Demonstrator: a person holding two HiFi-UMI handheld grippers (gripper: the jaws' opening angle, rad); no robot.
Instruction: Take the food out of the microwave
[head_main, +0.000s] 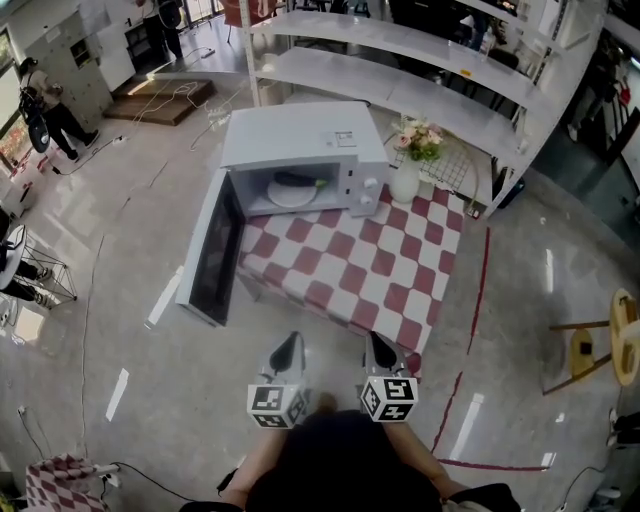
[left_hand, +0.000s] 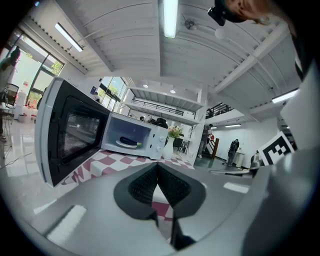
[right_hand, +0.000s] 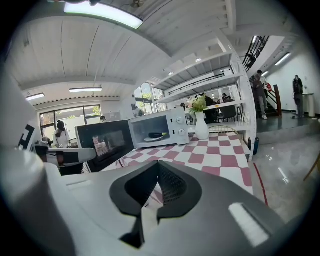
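Note:
A white microwave (head_main: 300, 150) stands at the far left of the checkered table (head_main: 370, 270), its black door (head_main: 210, 250) swung wide open to the left. Inside lies a dark eggplant (head_main: 296, 181) on a white plate (head_main: 285, 196). The eggplant (left_hand: 129, 141) also shows in the left gripper view, and the eggplant (right_hand: 155, 135) in the right gripper view. My left gripper (head_main: 291, 346) and right gripper (head_main: 376, 346) hang side by side before the table's near edge, well short of the microwave. Both point toward it. Each is shut and empty: left gripper (left_hand: 158, 165), right gripper (right_hand: 158, 164).
A white vase with flowers (head_main: 408, 170) stands just right of the microwave. White shelving (head_main: 420, 70) runs behind the table. A wooden stool (head_main: 600, 345) stands at the far right, and people (head_main: 45, 105) stand far off to the left.

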